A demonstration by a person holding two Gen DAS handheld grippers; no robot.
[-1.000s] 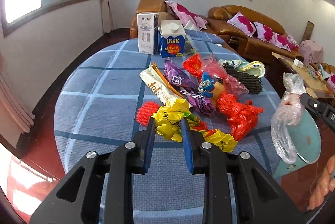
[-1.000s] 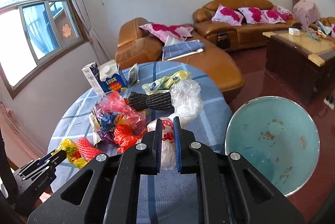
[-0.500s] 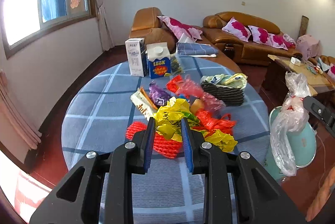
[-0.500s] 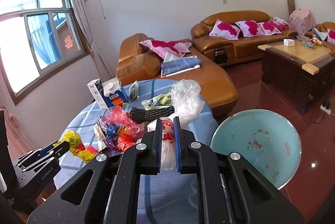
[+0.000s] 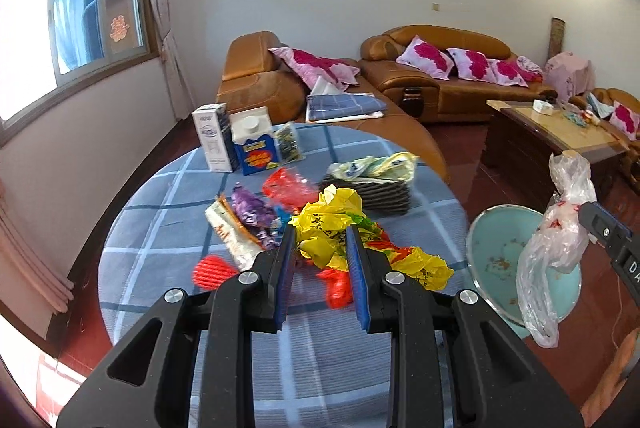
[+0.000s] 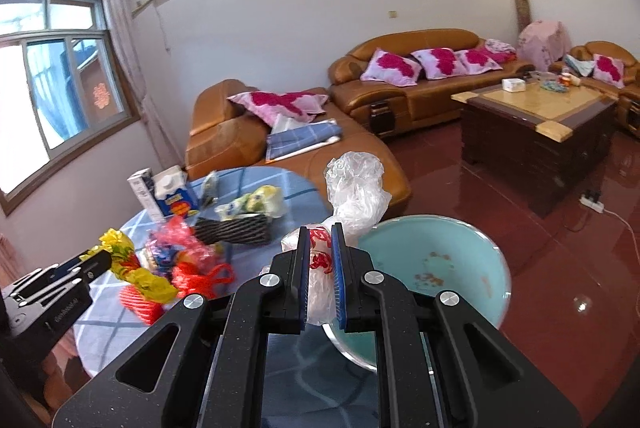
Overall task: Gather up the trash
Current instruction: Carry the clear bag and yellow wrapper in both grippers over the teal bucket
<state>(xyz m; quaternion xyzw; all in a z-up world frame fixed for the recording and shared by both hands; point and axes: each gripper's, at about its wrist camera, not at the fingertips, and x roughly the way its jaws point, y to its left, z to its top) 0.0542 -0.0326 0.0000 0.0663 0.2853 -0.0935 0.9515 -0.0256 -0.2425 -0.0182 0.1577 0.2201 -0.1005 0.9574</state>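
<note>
left wrist view: my left gripper (image 5: 322, 240) is clamped on a crumpled yellow plastic bag (image 5: 340, 228), lifted off the round table (image 5: 168, 212) with its blue checked cloth. the bag's tail hangs out to the right of my fingers. below and beyond the fingertips more trash lies on the cloth: a red net piece (image 5: 212, 270) to the lower left, a red plastic bag (image 5: 338, 288) just under the jaws, a purple wrapper (image 5: 252, 214) and a white-orange wrapper (image 5: 232, 236) ahead left, a black woven mat (image 5: 384, 192) ahead with a pale green bag (image 5: 376, 164) on top. two cartons (image 5: 236, 142) stand at the far edge of the table. to the right, off the table edge, a teal bin (image 5: 496, 252) sits on the floor, and my right gripper's arm comes in from the right edge with a clear plastic bag (image 5: 556, 236) hanging over the bin.

right wrist view: my right gripper (image 6: 320, 248) is closed on the clear plastic bag (image 6: 352, 192), which bunches up above the fingertips and has red print between the pads. the teal bin (image 6: 436, 260) is just ahead right, below the fingers. the left gripper (image 6: 86, 266) shows at far left with the yellow plastic bag (image 6: 128, 260) in it, over the table (image 6: 288, 188).
</note>
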